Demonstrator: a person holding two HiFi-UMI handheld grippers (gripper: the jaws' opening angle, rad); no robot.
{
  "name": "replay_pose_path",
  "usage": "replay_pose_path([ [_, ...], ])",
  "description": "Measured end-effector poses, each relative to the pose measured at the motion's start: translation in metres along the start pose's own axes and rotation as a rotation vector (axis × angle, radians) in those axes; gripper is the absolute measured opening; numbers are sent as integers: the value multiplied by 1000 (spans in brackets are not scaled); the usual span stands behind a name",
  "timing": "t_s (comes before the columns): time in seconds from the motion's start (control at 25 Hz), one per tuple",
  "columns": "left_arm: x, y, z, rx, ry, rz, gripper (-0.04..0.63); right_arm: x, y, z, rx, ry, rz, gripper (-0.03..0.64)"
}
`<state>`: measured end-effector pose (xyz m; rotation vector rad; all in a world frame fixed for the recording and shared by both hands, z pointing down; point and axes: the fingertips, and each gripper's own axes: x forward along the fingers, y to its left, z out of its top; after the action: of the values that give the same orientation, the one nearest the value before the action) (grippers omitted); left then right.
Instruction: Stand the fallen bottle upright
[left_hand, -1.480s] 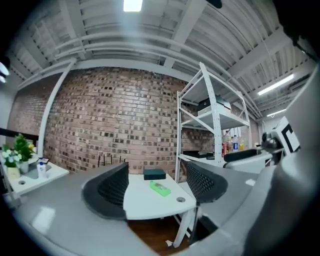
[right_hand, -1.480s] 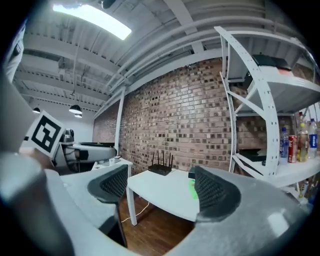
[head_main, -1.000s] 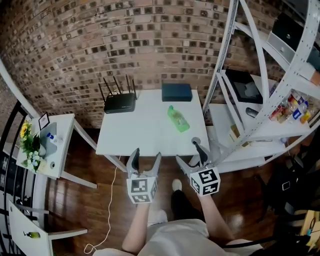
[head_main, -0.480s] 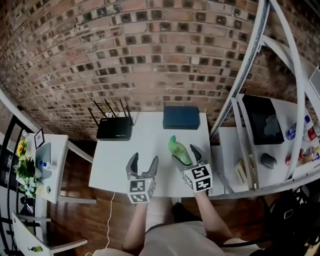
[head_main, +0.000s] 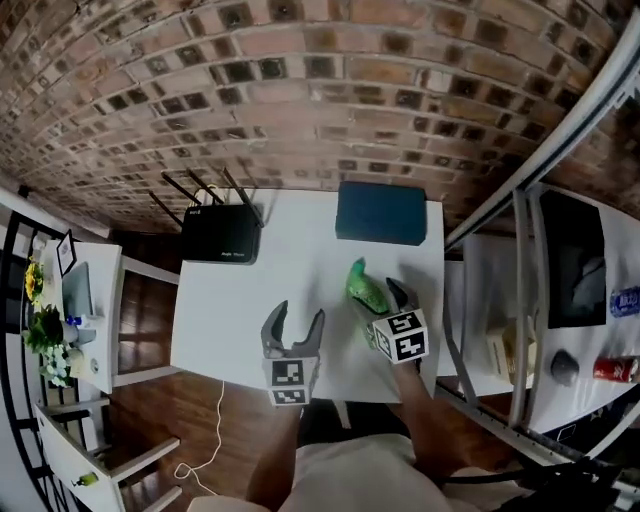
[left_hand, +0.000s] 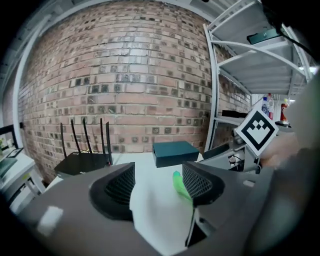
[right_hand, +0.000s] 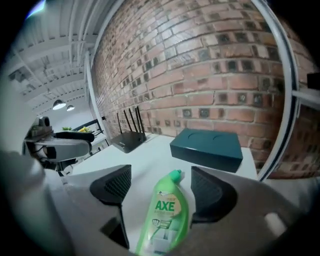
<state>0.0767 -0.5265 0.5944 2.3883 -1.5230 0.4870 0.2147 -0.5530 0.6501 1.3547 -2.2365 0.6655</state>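
A green bottle (head_main: 362, 283) labelled AXE lies on its side on the white table (head_main: 230, 310), with its cap pointing toward the brick wall. My right gripper (head_main: 380, 302) straddles it. In the right gripper view the bottle (right_hand: 165, 215) lies between the two dark pads (right_hand: 112, 186), with a gap on each side, so the jaws are open. My left gripper (head_main: 297, 320) hovers open over bare table to the bottle's left, with nothing between its jaws. From the left gripper (left_hand: 157, 181) view the bottle (left_hand: 179, 184) shows just past the right-hand jaw.
A black router (head_main: 220, 243) with several antennas sits at the table's far left, and a dark teal box (head_main: 381, 213) stands at the far middle by the brick wall. A white metal shelf frame (head_main: 520, 290) borders the table's right side. A small side table (head_main: 80, 300) stands at the left.
Both grippers moved forward from the table's near edge out over the tabletop. The right one came down around the lying bottle. The left stopped beside it.
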Motion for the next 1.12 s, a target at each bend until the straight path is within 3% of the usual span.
replay_pose_path([
  [0.2, 21, 9, -16, -9, 46, -24, 311, 61, -12, -17, 81, 140, 22, 360],
  [0.4, 38, 24, -35, -44, 96, -33, 311, 106, -28, -45, 263, 358, 7, 360],
  [0.56, 41, 41, -44, -63, 116, -15, 311, 121, -23, -64, 167, 583, 12, 338],
  [0.68, 39, 53, -46, -55, 130, -1, 311, 125, -23, -70, 115, 682, -23, 325],
  [0.88, 29, 73, -34, -56, 106, 19, 308, 125, -25, -71, 95, 711, -22, 291],
  [1.12, 13, 98, -13, -46, 53, 39, 304, 111, -14, -54, 103, 625, -20, 258],
])
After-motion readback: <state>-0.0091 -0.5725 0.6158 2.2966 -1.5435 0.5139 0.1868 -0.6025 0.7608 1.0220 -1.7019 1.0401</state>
